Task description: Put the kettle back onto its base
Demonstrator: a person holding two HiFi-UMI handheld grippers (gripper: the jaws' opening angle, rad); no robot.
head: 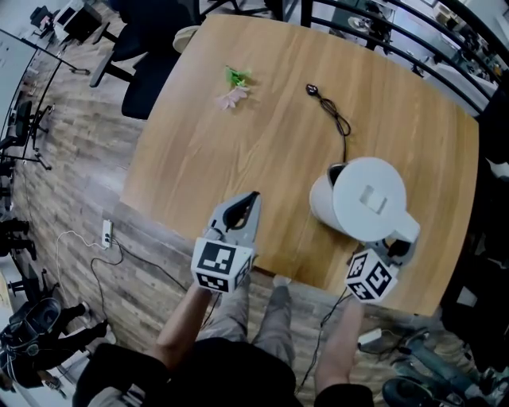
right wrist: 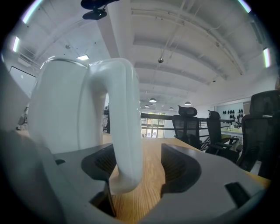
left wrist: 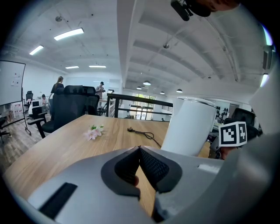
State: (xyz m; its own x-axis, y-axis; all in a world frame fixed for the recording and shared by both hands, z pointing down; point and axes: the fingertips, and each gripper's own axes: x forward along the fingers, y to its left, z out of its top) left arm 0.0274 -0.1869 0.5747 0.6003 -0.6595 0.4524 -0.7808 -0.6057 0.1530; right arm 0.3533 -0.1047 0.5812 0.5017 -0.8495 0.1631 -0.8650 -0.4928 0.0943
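The white kettle (head: 367,199) stands upright near the front right of the wooden table (head: 238,151). It rises as a white cylinder (left wrist: 190,127) in the left gripper view. A black cord (head: 334,115) with its plug (head: 312,89) runs to a dark edge under the kettle's far side. My right gripper (head: 398,246) is at the kettle's handle (right wrist: 124,131). Its jaws (right wrist: 138,164) are open around the handle, with a gap on the right side. My left gripper (head: 254,195) rests shut and empty by the table's front edge (left wrist: 140,148).
A pink flower with green leaves (head: 235,87) lies toward the table's far side. A black office chair (head: 151,63) stands beyond the far left corner, and a dark railing (head: 382,24) runs behind the table. Cables and a power strip (head: 106,232) lie on the floor at left.
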